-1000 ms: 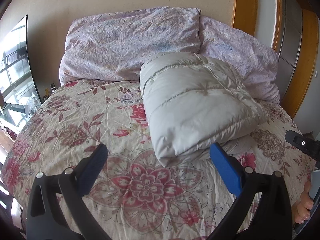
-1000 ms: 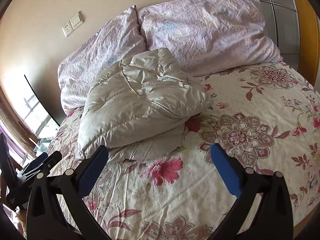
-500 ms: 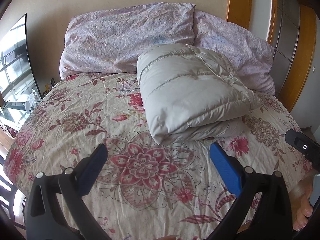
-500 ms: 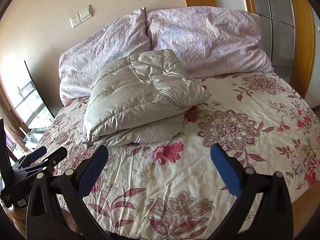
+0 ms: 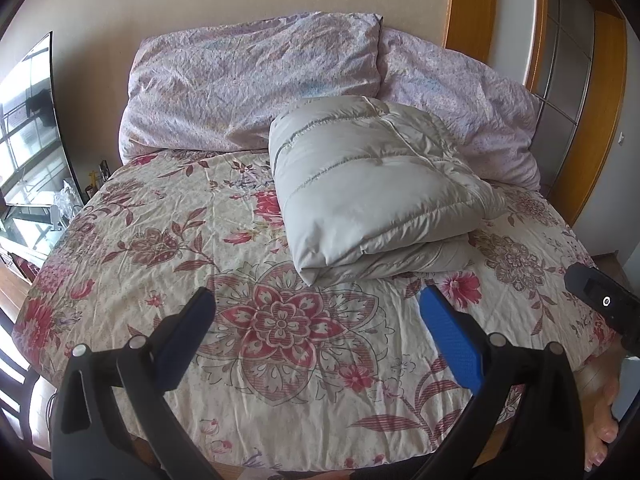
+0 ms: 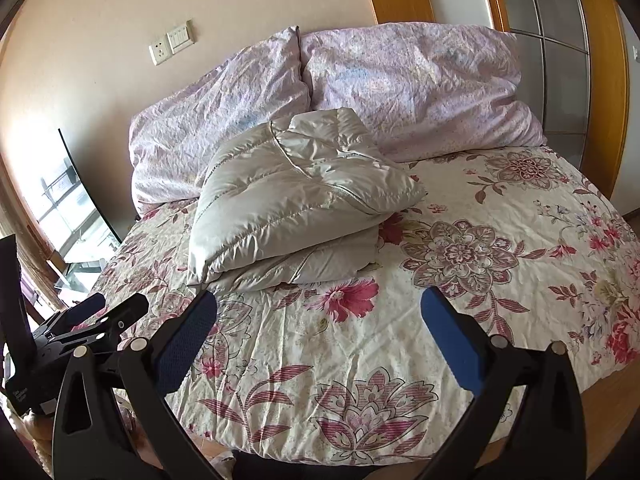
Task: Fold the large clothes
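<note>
Your pale grey quilted down jacket lies folded into a compact bundle at the far side of the floral bedspread, propped against the lilac pillows; your left gripper and right gripper hover near, jaws apart and empty, suggesting folding is complete.

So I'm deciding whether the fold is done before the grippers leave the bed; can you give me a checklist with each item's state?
1. Puffy jacket folded into a compact bundle: ok.
2. Jacket lying on the floral bedspread, not hanging over the edge: ok.
3. Left gripper open and holding nothing: ok.
4. Right gripper open and holding nothing: ok.
5. Fingers apart from the jacket: ok.
6. Sleeves tucked inside the fold: cannot tell.
</note>
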`<action>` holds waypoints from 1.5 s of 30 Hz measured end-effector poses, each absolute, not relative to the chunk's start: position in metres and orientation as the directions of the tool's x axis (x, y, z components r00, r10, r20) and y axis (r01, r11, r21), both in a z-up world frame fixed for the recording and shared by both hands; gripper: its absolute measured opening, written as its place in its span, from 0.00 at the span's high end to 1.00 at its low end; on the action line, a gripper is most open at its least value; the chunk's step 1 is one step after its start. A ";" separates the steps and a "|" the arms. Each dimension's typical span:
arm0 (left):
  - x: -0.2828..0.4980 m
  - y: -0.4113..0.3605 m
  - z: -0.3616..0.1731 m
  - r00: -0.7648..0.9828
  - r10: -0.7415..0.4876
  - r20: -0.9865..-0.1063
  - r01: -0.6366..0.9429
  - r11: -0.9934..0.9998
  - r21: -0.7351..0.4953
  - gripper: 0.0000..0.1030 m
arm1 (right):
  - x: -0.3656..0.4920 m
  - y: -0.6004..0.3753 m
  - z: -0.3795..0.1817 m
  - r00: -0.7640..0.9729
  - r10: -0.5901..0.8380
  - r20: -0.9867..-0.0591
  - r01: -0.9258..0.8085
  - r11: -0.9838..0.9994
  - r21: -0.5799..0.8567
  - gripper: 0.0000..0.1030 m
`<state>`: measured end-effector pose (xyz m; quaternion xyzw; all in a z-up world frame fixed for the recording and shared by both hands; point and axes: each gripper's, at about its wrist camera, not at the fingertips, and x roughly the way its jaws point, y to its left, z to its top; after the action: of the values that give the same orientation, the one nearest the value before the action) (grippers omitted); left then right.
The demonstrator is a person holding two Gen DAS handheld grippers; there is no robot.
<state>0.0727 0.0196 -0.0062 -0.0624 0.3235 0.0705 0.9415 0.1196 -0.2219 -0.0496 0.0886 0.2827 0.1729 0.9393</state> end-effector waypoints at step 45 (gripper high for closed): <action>0.091 0.022 -0.009 0.774 0.011 -0.633 -0.117 0.985 -0.126 0.02 | 0.136 -0.213 -0.059 0.760 0.382 -0.526 -0.260 0.920 0.292 0.01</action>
<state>0.0912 0.0221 -0.0090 -0.0791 0.3341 0.0342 0.9386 0.1356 -0.2128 -0.0593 0.1011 0.3004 0.1721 0.9327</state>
